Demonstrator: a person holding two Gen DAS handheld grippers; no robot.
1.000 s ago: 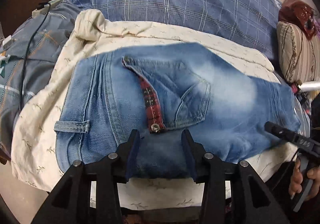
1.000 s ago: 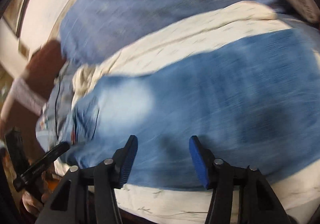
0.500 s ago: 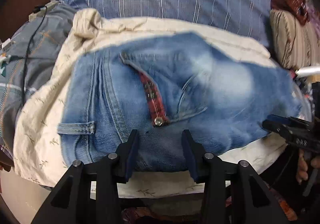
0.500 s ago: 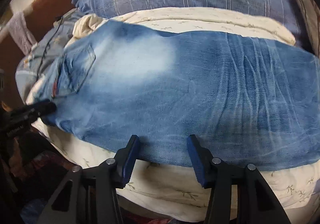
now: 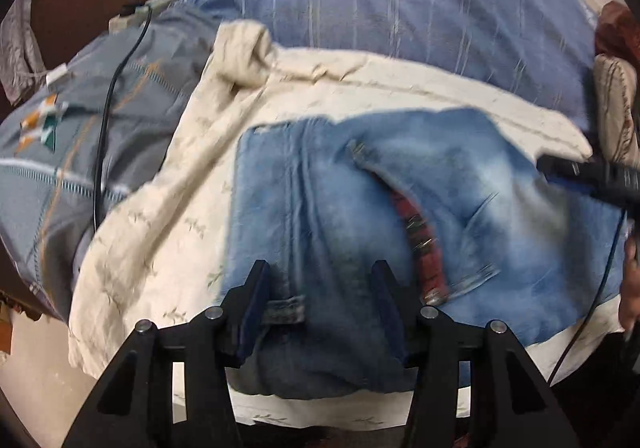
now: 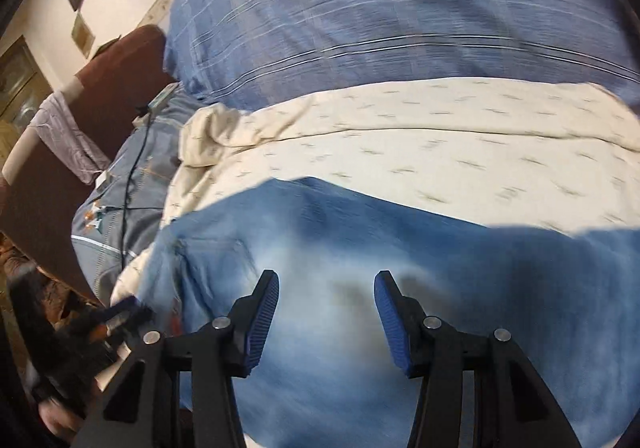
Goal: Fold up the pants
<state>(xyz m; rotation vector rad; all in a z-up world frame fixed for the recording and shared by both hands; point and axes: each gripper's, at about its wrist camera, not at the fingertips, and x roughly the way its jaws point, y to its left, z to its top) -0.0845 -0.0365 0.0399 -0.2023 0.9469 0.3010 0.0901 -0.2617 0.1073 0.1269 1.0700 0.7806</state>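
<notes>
Pants (image 5: 400, 208) flat on sheet (image 5: 160, 248), waistband btwn opening left gripper (image 5: 320, 304)

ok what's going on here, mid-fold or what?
A person is working on blue jeans spread on a cream sheet on a bed. The left hand-held gripper is at the waistband with its jaws opening, denim between them. The right hand-held gripper hovers open over the leg. No fold visible yet.
</notes>
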